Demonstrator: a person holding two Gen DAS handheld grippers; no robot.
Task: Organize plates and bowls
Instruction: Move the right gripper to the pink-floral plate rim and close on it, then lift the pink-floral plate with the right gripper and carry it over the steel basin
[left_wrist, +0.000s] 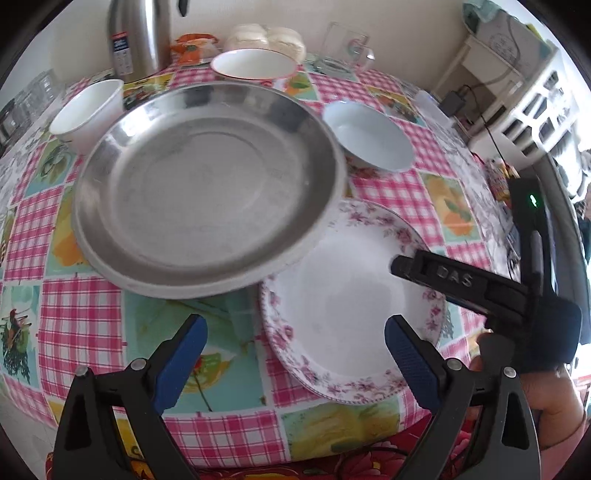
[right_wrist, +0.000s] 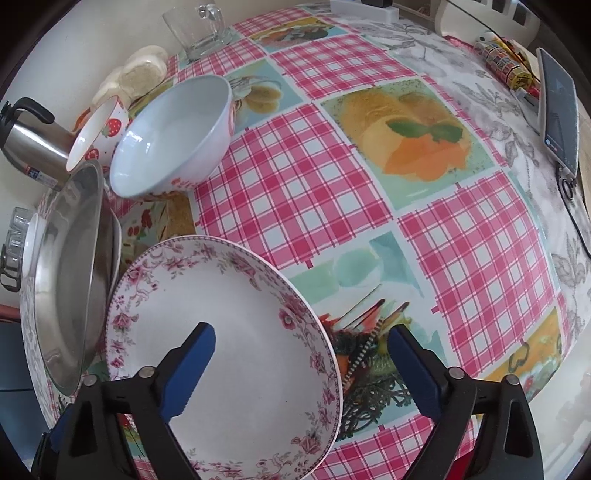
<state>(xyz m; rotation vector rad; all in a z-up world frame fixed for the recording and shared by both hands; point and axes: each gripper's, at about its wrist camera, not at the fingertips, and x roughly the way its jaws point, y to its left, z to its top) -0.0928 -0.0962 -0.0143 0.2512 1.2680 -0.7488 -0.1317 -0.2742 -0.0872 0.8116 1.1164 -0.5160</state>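
Note:
A steel plate (left_wrist: 207, 184) sits on a white plate, and its edge overlaps the floral plate (left_wrist: 343, 306). Around them stand a white bowl (left_wrist: 88, 110), a red-rimmed bowl (left_wrist: 255, 64) and a pale blue bowl (left_wrist: 369, 134). My left gripper (left_wrist: 293, 325) is open above the tablecloth, with the floral plate's left rim between its fingers. My right gripper (right_wrist: 302, 332) is open and straddles the right rim of the floral plate (right_wrist: 229, 332), one finger over the plate and one outside it. Neither pad presses on the plate. The white bowl (right_wrist: 173, 133) and the steel plate (right_wrist: 70, 277) lie further left.
A steel thermos (left_wrist: 140, 33), a bag of buns (left_wrist: 266, 37) and a glass mug (left_wrist: 343, 48) stand along the table's far side. A phone (right_wrist: 559, 110) with a cable lies near the right edge. The near table edge runs just below both grippers.

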